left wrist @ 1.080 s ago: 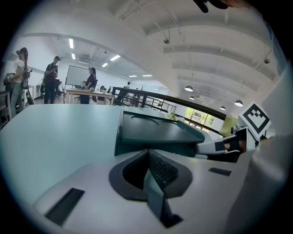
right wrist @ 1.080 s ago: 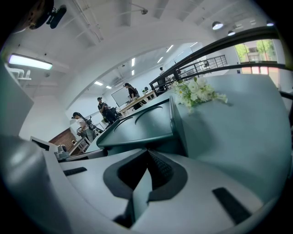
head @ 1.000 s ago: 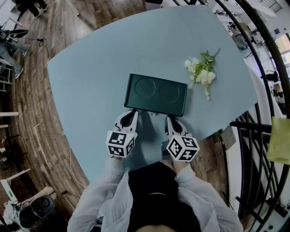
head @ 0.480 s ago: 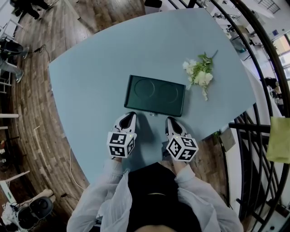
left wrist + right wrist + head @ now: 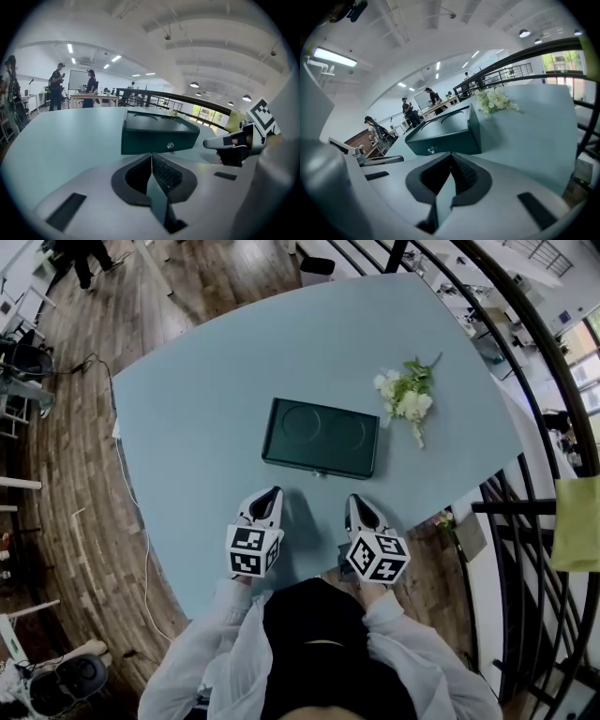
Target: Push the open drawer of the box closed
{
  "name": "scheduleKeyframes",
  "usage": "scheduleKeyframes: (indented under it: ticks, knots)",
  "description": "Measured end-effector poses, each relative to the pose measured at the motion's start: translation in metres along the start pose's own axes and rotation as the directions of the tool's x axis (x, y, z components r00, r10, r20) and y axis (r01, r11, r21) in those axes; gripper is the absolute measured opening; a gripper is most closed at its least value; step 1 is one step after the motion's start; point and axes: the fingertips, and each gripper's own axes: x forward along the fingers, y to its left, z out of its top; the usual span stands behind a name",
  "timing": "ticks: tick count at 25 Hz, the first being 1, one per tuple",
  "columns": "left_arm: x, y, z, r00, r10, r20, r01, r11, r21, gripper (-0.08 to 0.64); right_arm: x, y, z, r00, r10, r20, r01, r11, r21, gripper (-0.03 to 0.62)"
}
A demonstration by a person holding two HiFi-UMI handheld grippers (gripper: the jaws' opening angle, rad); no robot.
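Observation:
A dark green box lies on the blue table, its drawer front flush with the body and a small metal knob facing me. My left gripper hovers shut a short way in front of the box's left half, touching nothing. My right gripper is shut too, a short gap before the right half. In the left gripper view the box stands just beyond the jaws; the right gripper view shows the box and its knob likewise apart.
A bunch of white flowers lies on the table right of the box. A black railing runs along the right side. Wood floor surrounds the table; people stand at far desks.
Both grippers have drawn back toward me from the box front, leaving a gap. The box sits slightly farther away and the head view has shifted.

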Motion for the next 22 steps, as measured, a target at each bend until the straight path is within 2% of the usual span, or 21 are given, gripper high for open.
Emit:
scheduleKeyframes:
  ticks: [5,12,22]
  knots:
    - [-0.020,-0.012,-0.003,1.000,-0.004,0.018,0.004,1.000,0.002,0.017,-0.020,0.005,-0.003,1.000,0.003,0.025,-0.003,1.000,-0.027,0.006]
    - [-0.049,-0.019,-0.003,0.998,-0.010,0.065,0.009,1.000,0.008,0.017,-0.046,0.024,-0.012,0.998,0.034,0.050,-0.027,0.988,-0.149,0.005]
    - [-0.089,-0.040,0.005,0.988,-0.036,0.148,0.030,0.999,0.042,0.017,-0.093,0.045,-0.008,0.988,0.083,0.134,-0.059,0.983,-0.173,0.005]
